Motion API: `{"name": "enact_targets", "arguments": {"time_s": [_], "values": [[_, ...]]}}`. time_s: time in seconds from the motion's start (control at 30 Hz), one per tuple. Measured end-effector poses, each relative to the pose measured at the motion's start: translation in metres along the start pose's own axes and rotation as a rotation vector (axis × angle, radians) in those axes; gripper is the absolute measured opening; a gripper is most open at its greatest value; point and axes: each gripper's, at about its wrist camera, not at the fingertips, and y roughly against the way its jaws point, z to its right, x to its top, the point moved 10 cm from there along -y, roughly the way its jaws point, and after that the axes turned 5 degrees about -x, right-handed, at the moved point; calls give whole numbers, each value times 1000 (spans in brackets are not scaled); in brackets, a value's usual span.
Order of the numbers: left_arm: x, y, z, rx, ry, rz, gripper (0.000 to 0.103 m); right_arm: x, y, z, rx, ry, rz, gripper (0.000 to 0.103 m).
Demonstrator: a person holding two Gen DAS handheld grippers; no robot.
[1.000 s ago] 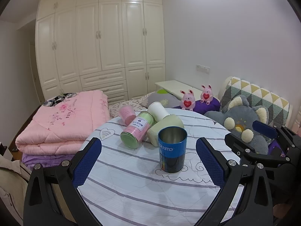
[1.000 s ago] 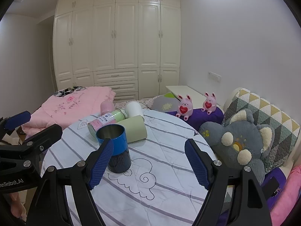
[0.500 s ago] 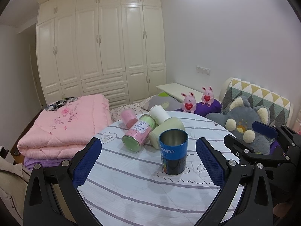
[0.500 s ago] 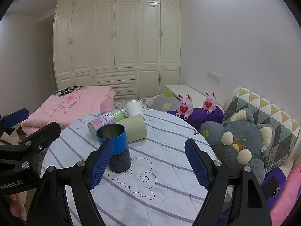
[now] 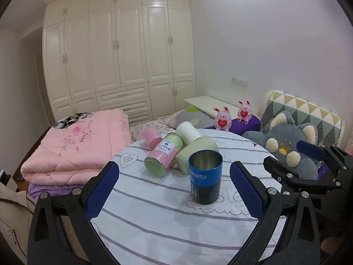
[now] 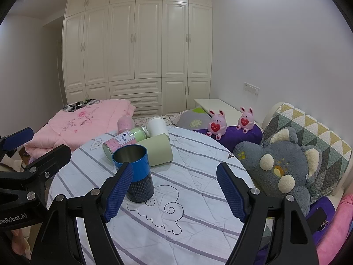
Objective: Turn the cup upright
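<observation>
A blue metal cup [image 5: 205, 176] stands upright, mouth up, on the round striped table [image 5: 158, 220]; it also shows in the right wrist view [image 6: 135, 172]. My left gripper [image 5: 174, 190] is open and empty, short of the cup. My right gripper [image 6: 175, 190] is open and empty, with its left finger [image 6: 119, 190] in front of the cup. A pale green cup [image 5: 198, 151] lies on its side behind the blue cup.
A pink-and-green can [image 5: 164, 155], a white cup [image 5: 188, 130] and a pink cup [image 5: 151, 135] lie on their sides at the table's far side. A folded pink quilt [image 5: 75, 145] is left, a grey plush cat [image 6: 284, 165] and pillows are right.
Both grippers stay open. The left wrist view has risen and drawn back a little, so the cup sits lower and farther. The right view is nearly the same.
</observation>
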Motion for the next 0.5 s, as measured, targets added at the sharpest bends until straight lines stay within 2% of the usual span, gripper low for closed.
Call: {"name": "enact_targets", "arguments": {"time_s": [0.5], "values": [[-7,-6,-2,7,-9,-21,102,-4,-7,3,0,-5,-16,80]]}}
